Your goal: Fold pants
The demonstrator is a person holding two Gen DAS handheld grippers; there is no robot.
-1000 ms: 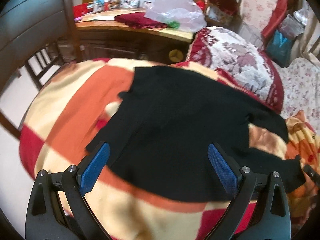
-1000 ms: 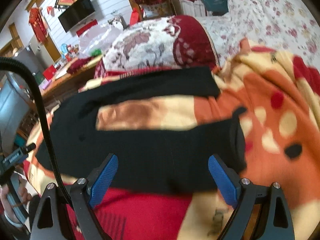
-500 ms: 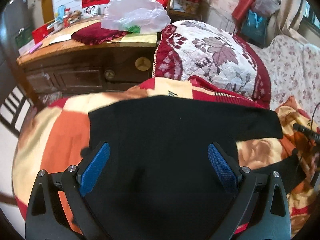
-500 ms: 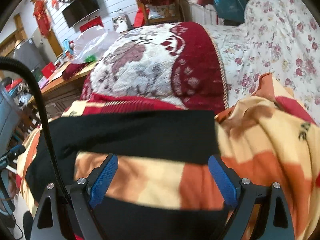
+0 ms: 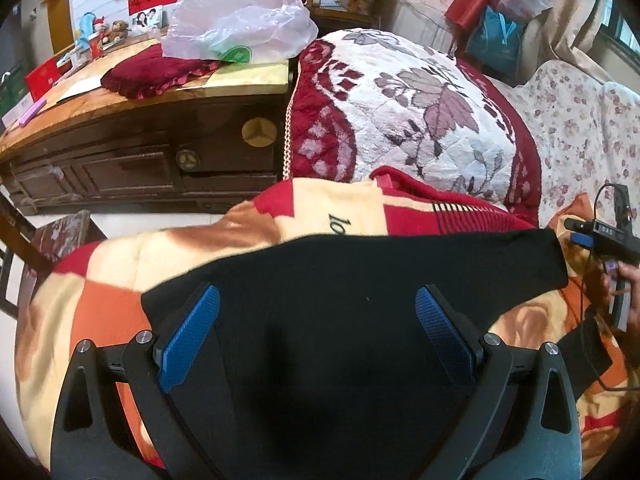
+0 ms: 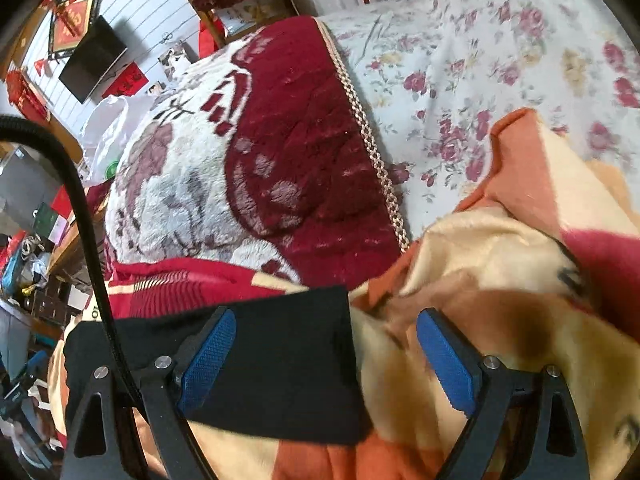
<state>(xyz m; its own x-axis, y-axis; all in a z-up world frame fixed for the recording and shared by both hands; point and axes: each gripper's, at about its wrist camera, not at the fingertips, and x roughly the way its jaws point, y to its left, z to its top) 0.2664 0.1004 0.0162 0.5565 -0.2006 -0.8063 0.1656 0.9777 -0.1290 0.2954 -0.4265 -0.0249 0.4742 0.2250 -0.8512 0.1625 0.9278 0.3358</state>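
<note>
Black pants (image 5: 340, 300) lie spread flat on an orange, cream and red blanket (image 5: 96, 304), legs running off to the right. My left gripper (image 5: 318, 334) hovers open just over the waist part, its blue pads wide apart with nothing between them. In the right wrist view the far leg's hem (image 6: 280, 360) lies across the lower left. My right gripper (image 6: 324, 358) is open at that hem end: its left pad is over black cloth, its right pad over bare blanket. The right gripper (image 5: 600, 240) and the hand holding it also show at the left wrist view's right edge.
A thick red-and-white floral quilt (image 5: 412, 120) is bunched just beyond the pants. A dark wooden desk (image 5: 132, 148) with a plastic bag (image 5: 240, 20) and a red cloth stands at the back left. A flowered bedsheet (image 6: 500, 52) stretches right. A black cable (image 6: 86, 236) arcs past my right gripper.
Both grippers have moved forward and lower towards the pants' far edge. The right one has gone from over the near leg to the far leg's hem. Both stay open.
</note>
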